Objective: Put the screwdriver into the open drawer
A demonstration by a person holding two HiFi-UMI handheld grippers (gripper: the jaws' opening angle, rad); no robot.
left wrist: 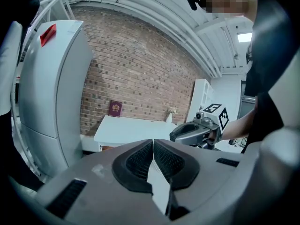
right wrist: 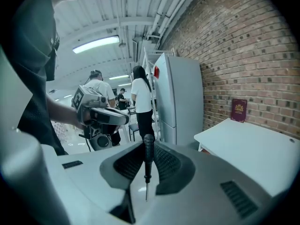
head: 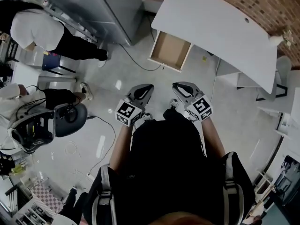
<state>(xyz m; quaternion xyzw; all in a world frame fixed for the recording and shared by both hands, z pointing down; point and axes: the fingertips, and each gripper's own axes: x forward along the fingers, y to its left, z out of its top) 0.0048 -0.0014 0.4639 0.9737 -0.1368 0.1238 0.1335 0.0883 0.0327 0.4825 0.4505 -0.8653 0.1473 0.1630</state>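
Note:
My right gripper (right wrist: 148, 146) is shut on a small black-handled screwdriver (right wrist: 147, 161). Its handle is pinched upright between the pads and its thin metal tip points back toward the camera. My left gripper (left wrist: 153, 145) is shut, with nothing between its touching pads. In the head view both grippers are held side by side at waist height, left gripper (head: 146, 90) and right gripper (head: 181, 88), pointing toward the white desk (head: 220, 27). The open drawer (head: 169, 49) sticks out from the desk's near left corner, wooden inside and empty, some way ahead of both grippers.
A tall grey fridge (left wrist: 51, 93) stands left of the desk against the brick wall. A maroon book (left wrist: 115, 108) leans on the wall above the desk. People and a black chair (head: 70, 118) are at the left, and cables (head: 140, 62) lie on the floor.

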